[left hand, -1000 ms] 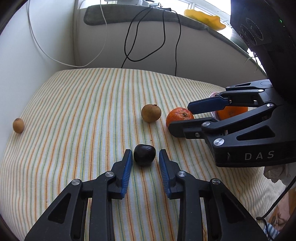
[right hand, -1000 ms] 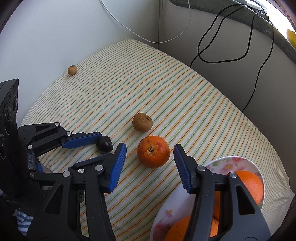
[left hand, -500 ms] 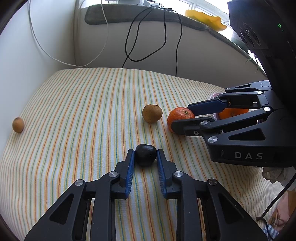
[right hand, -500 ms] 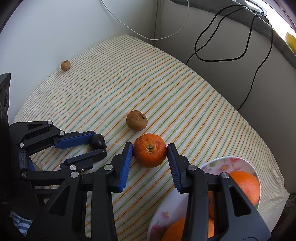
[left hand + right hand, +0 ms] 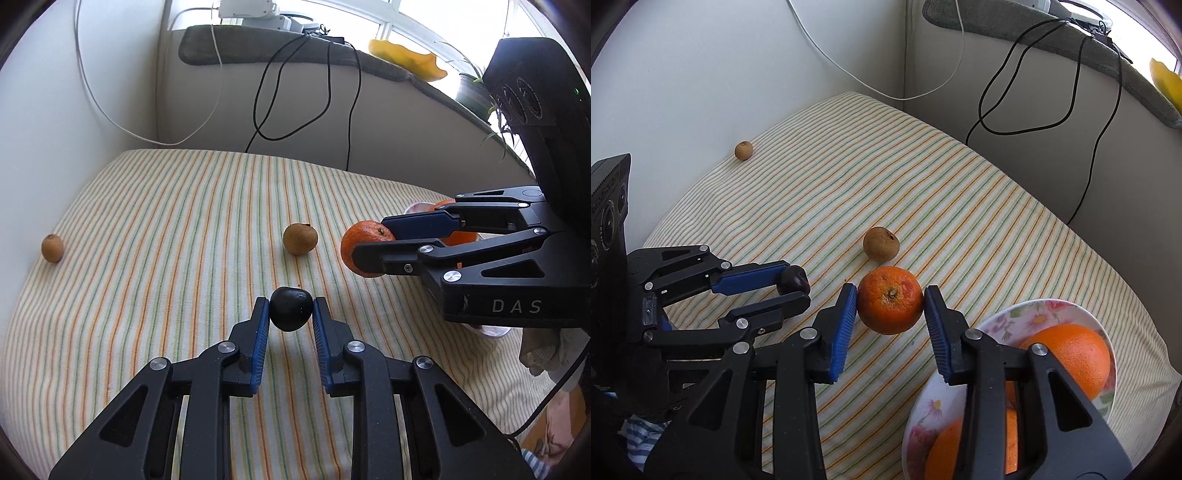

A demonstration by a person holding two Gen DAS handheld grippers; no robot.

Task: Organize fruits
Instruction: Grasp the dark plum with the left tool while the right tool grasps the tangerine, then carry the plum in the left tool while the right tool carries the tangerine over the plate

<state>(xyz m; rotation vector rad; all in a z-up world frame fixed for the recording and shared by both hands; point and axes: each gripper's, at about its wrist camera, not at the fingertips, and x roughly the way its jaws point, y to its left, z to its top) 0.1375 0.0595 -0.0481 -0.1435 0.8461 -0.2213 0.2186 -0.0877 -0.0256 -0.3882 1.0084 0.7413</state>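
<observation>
**Two fruits gripped, two still loose on the cloth**

Two grippers are engaged at once. The left gripper (image 5: pixel 291 308) has its blue pads closed firmly on a small dark fruit (image 5: pixel 290 308), possibly a plum, pinched at the fingertips just above the striped cloth (image 5: pixel 166 221). The right gripper (image 5: pixel 890 301) is clamped on a mandarin (image 5: pixel 890 300), pads pressing on both sides; the fruit appears lifted slightly clear of the cloth, though contact underneath cannot be confirmed.

The floral bowl (image 5: pixel 1052 310) stands at the near right edge of the cloth, just beside the right gripper. It already holds at least two oranges (image 5: pixel 1071 354); anything beneath them is hidden by the gripper.

Outstanding items: one brown fruit (image 5: pixel 881 244) lies just behind the mandarin, untouched. A second, smaller brown fruit (image 5: pixel 743 150) rests well apart, at the far left edge of the cloth by the wall.

Assessment: the task is judged partly done. Oranges are sorted into the bowl; the two held fruits have yet to be placed, and the two brown fruits have yet to be collected. The intended destination of the dark fruit is not evident.
</observation>
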